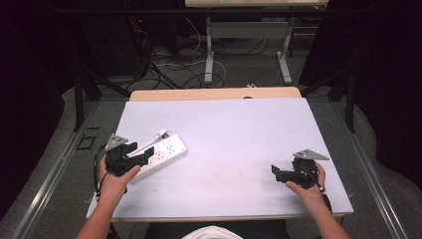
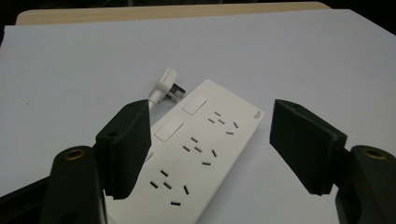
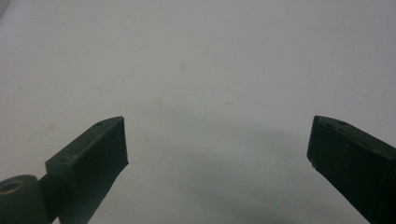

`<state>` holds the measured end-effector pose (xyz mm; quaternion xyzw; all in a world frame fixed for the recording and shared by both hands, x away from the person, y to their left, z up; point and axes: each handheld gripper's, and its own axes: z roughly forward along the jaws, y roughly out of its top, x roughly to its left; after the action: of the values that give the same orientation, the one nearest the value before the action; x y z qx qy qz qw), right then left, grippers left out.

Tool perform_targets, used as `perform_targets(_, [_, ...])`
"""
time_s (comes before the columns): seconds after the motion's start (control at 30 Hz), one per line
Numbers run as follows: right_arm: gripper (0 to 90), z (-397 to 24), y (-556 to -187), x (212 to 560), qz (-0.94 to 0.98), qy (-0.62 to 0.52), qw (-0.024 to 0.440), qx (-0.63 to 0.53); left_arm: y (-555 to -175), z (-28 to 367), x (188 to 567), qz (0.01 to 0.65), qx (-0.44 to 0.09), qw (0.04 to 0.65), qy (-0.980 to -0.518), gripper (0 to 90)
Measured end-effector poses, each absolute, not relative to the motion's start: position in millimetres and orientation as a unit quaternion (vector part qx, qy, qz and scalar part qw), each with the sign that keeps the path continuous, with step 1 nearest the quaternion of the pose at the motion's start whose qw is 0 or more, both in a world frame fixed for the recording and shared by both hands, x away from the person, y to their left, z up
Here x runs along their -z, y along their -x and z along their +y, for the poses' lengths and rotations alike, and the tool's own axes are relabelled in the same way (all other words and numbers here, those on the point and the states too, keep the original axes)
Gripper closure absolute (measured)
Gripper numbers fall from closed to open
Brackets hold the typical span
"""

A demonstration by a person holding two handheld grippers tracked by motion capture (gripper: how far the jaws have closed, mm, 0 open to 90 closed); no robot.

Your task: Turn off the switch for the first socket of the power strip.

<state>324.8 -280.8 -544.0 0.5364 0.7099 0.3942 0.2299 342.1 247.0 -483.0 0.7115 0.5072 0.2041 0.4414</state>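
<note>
A white power strip [image 1: 161, 155] lies on the white table top at the left, angled toward the far right, with its white plug [image 1: 162, 133] beside its far end. In the left gripper view the strip [image 2: 196, 154] shows two switches and several sockets, and the plug [image 2: 166, 87] lies just beyond it. My left gripper [image 1: 142, 153] is open, its jaws wide apart over the strip's near end [image 2: 210, 147]. My right gripper [image 1: 276, 173] is open at the right, low over bare table [image 3: 217, 140], holding nothing.
The white table top [image 1: 229, 134] sits on a wooden table whose edge [image 1: 214, 93] shows at the back. Beyond it are cables on the floor and another table's legs [image 1: 209, 55]. Dark curtains stand at both sides.
</note>
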Motion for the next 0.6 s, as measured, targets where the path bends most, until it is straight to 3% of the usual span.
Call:
perform_targets(0.33, [4.5, -281.0, -325.2, 544.6, 0.712, -0.534, 0.229, -0.394, -347.1, 238.8, 474.0, 0.488, -0.226, 0.438, -0.72, 43.1])
perform_targets(0.6, [4.5, -281.0, -325.3, 544.7, 0.714, -0.532, 0.229, -0.393, -355.3, 238.6, 464.3, 0.498, -0.239, 0.421, -0.72, 43.0])
